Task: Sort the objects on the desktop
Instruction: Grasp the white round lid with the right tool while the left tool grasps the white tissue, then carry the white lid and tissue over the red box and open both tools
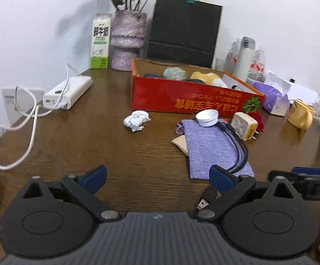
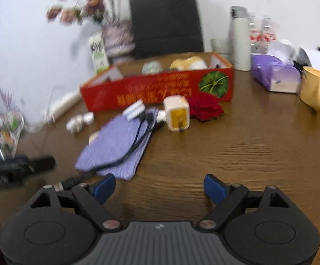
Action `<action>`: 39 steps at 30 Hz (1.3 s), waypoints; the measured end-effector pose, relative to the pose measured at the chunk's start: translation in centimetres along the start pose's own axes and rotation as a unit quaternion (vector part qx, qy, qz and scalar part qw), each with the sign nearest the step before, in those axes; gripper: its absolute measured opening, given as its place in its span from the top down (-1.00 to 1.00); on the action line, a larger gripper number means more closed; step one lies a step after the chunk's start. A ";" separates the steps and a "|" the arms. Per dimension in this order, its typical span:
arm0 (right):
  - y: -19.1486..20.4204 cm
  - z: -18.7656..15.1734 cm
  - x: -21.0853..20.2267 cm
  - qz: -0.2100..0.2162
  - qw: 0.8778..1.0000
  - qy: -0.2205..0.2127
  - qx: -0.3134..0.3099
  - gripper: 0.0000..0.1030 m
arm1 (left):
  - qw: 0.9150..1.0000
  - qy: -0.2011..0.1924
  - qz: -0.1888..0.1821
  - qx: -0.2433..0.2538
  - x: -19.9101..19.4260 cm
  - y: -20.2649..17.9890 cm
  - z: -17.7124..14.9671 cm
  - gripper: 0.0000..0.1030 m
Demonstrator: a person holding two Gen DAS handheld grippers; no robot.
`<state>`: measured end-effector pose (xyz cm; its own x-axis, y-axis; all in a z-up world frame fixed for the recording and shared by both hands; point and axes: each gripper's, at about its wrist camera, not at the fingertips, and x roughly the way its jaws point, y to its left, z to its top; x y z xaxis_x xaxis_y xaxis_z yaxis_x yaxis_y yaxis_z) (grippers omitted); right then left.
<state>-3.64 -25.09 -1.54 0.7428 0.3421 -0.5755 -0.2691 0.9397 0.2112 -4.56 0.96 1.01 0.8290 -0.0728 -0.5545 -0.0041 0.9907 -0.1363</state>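
Right wrist view motion-blurred — flowers point(image 2: 87, 4) smeared, red box point(image 2: 160, 92) lettering unreadable

Each hand carries the same tool. The left gripper point(image 1: 157, 180) and the right gripper point(image 2: 160, 187) both have a grey ribbed body in the middle, flanked by 2 round black housings with an oval recess. Black angled link arms turn on silver pins, with triangular cut-outs at the outer corners. The fingertips point(image 1: 95, 177) are blue pads.

Even light, right view motion-blurred
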 end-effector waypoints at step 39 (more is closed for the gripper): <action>4.1 7.2 4.7 0.003 0.993 -0.034 -0.110 0.25 | 0.997 -0.006 -0.063 -0.036 2.8 1.6 3.7 0.54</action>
<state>3.12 -19.61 2.35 0.7782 0.3538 -0.5189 -0.3959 0.9177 0.0320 -0.20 2.77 2.29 0.8321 -0.1940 -0.5196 0.0608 0.9631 -0.2622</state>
